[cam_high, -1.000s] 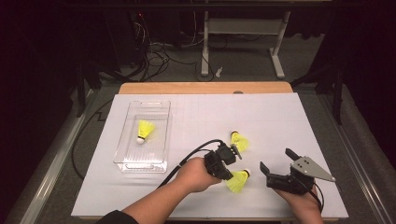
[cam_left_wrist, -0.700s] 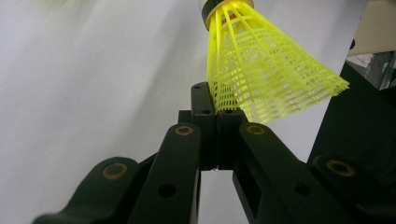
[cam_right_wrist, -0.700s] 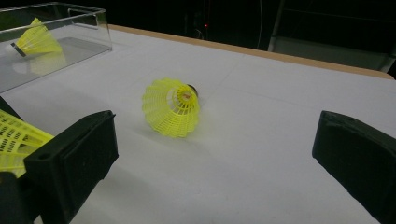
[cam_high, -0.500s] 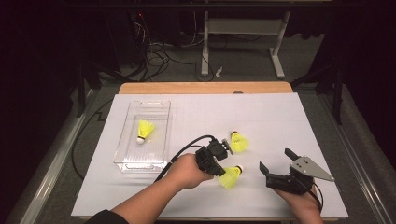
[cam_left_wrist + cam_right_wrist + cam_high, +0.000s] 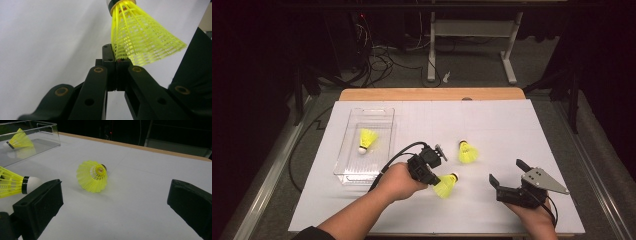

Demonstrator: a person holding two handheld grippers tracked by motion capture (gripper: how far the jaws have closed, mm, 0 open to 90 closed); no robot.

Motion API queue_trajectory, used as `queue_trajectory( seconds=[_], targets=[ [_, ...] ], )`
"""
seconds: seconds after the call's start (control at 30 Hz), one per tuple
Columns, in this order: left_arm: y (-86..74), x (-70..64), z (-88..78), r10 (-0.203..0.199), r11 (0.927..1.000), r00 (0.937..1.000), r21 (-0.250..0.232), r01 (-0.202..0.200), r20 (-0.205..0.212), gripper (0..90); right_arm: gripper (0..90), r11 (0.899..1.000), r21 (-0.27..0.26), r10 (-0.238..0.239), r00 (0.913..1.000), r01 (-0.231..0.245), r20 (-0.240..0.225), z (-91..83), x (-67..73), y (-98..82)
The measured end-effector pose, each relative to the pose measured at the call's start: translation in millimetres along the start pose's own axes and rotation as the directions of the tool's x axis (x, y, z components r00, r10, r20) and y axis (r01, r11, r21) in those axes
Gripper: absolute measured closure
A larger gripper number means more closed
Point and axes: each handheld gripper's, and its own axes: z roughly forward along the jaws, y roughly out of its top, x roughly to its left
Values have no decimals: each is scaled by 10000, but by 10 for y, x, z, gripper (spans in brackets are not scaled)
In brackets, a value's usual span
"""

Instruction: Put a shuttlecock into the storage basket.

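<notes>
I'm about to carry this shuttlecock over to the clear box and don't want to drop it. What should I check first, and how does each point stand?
1. Left tongs shut on the held shuttlecock: ok, pinching its skirt edge.
2. Grip depth: not ok, only the skirt rim is caught.
3. Clear box has room: ok, one boxed shuttlecock inside.
4. Path to the box clear: ok.
5. Right tongs out of the way: ok, open, to the side.
6. Loose shuttlecock undisturbed: ok.

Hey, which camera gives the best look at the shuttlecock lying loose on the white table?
The right gripper view: the loose shuttlecock lies on its side between the open jaws, skirt facing the camera. The high view shows it small, beyond the left gripper and its held shuttlecock.
</notes>
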Motion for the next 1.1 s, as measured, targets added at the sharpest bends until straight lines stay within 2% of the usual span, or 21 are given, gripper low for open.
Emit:
queue_trajectory(
  seconds=[0.2,0.5,0.77,1.1],
  targets=[
    [26,92,-110,-138,9994,9997,-324,132,-183,898,8,10000,-19,6,10000,-6,15,-9,-3,1],
    [83,217,-286,-481,9979,9982,-442,464,-372,898,8,10000,-31,-15,10000,15,22,-12,-1,5],
    [149,226,-410,-416,9979,9980,-524,391,-478,898,8,10000,-4,-5,10000,5,23,-8,-3,0],
    [294,259,-650,-494,9970,9964,-625,452,-683,898,8,10000,-6,50,10000,-50,-4,-8,-6,-5]
  ],
)
